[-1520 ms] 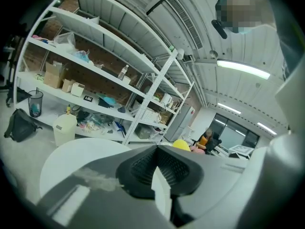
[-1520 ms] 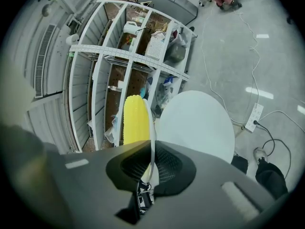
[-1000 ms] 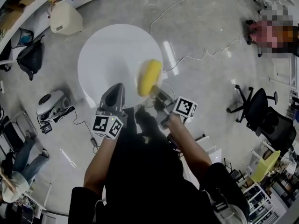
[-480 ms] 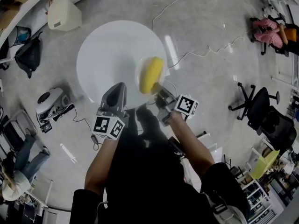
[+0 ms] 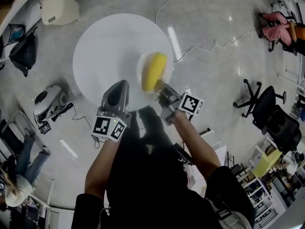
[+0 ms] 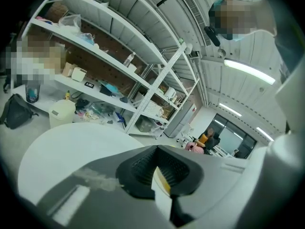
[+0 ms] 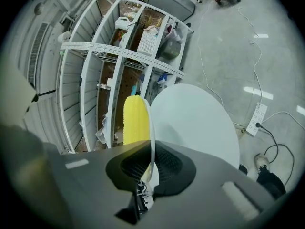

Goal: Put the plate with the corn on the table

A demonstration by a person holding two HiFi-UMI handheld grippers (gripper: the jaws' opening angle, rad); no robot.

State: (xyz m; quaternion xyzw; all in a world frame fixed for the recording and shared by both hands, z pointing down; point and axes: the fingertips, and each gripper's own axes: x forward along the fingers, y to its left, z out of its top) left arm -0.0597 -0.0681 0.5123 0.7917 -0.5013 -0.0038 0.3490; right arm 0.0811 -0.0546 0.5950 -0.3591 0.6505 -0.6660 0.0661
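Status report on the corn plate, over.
Right gripper shut on plate rim, corn on it. Left gripper shut, empty. Plate over white table, nothing in the way.

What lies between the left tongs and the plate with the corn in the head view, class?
Only bare white table shows in the head view between the left tongs and the plate.

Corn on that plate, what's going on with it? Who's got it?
A person holds tongs in each hand. The right tongs pinch the rim of a clear plate with the yellow corn lying on it, over the near edge of the round white table. The left tongs look closed on nothing, beside the plate. Whether the plate touches the table yet, I can't tell.
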